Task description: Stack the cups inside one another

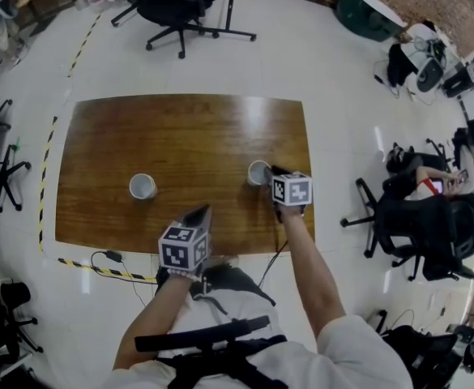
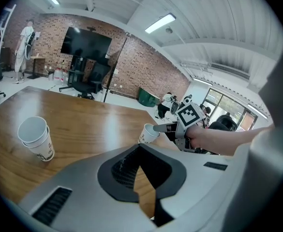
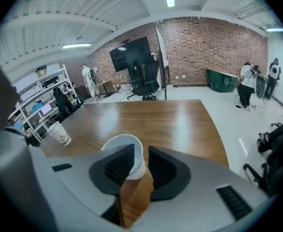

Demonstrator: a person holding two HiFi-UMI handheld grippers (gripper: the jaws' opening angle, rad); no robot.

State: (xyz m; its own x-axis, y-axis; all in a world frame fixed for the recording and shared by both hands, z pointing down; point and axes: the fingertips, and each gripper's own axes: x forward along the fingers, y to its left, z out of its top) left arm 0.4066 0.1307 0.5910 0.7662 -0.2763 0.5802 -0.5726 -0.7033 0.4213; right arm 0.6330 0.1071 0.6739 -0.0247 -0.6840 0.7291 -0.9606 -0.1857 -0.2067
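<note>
On the wooden table [image 1: 188,136] stand two lots of white paper cups. A single cup [image 1: 258,173] [image 3: 122,141] is at the right, and at the left one cup sits inside another [image 1: 142,186] [image 2: 36,138]. My right gripper [image 1: 275,173] [image 3: 139,154] is at the single cup with its jaws straddling the cup's near wall. One finger [image 3: 118,164] reaches over the mouth, and a thin gap shows beside the other, so the jaws are open. My left gripper [image 1: 198,215] [image 2: 140,150] hovers over the table's front edge, between the two lots, shut and empty.
Office chairs [image 1: 176,6] stand beyond the table's far edge and at the right [image 1: 415,217], where a person [image 1: 431,186] sits. Yellow-black tape [image 1: 107,270] and a cable [image 1: 111,258] lie on the floor by the front edge.
</note>
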